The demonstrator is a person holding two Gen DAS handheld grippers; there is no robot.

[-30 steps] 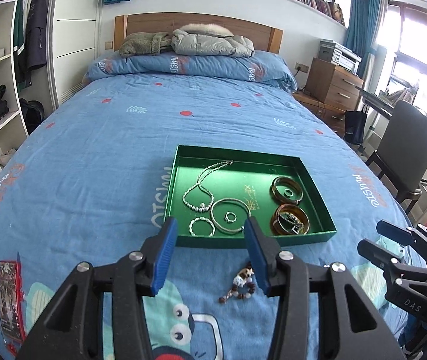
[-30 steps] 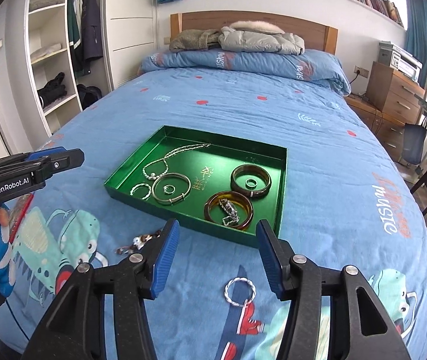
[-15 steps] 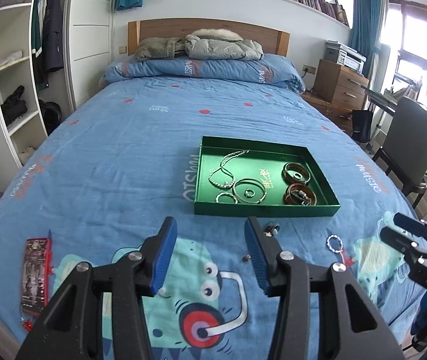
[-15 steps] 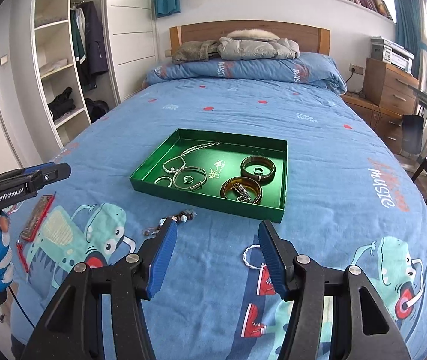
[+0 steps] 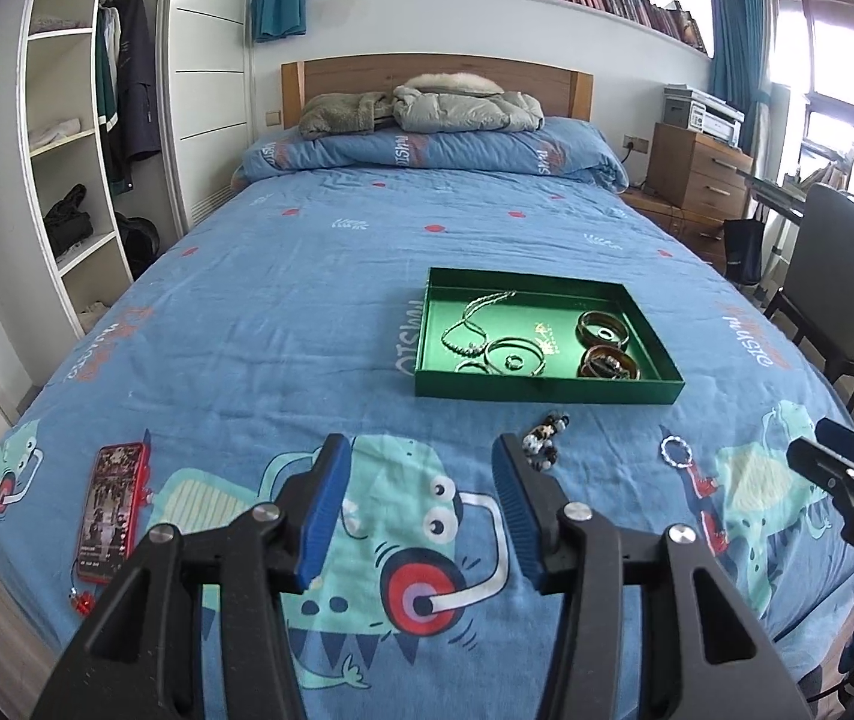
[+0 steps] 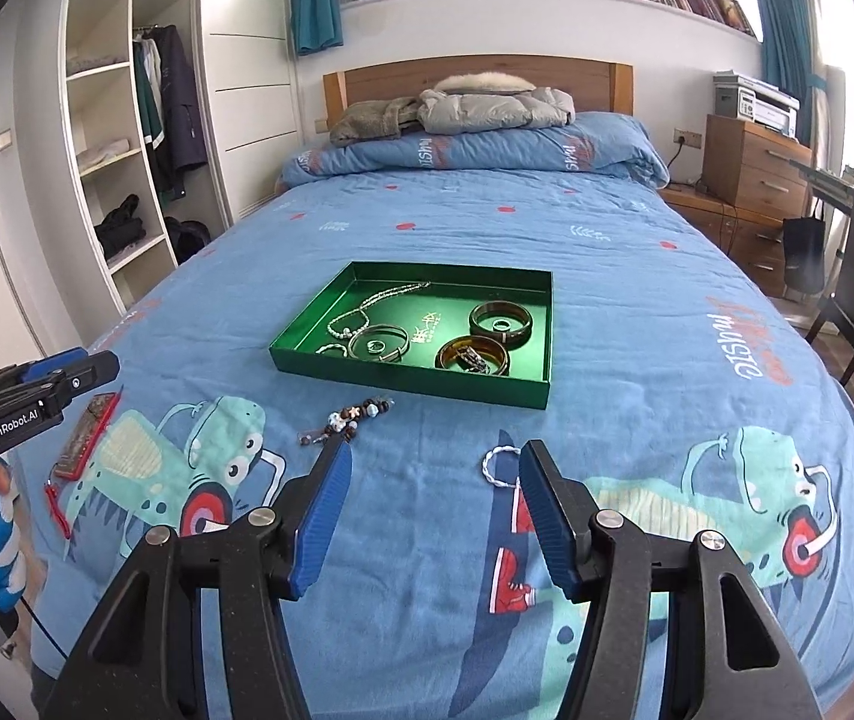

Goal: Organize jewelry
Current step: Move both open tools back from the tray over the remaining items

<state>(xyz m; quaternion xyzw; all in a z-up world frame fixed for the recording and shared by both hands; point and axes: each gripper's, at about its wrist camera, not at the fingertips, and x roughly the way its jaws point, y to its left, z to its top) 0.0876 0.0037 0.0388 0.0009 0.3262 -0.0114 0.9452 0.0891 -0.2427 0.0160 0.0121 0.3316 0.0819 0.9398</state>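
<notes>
Hovering above the blue bedspread (image 5: pixel 319 312), the left claw (image 5: pixel 421 504) and right claw (image 6: pixel 434 510) gape with nothing between their pads. Just beyond lie a beaded bracelet (image 5: pixel 544 441) and a twisted white ring (image 6: pixel 502 465). Farther up sits the green tray (image 6: pixel 409 375) holding a necklace (image 6: pixel 367 309) and bangles (image 6: pixel 499 318).

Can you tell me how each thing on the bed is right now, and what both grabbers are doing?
Green tray: open, on the bed, holding jewelry.
Necklace: in the tray.
Dark bangles: in the tray, side by side.
Beaded bracelet: on the bedspread, outside the tray.
Twisted ring bracelet: on the bedspread, outside the tray.
Phone: flat on the bed, screen lit.
Left gripper: open, empty.
Right gripper: open, empty.
</notes>
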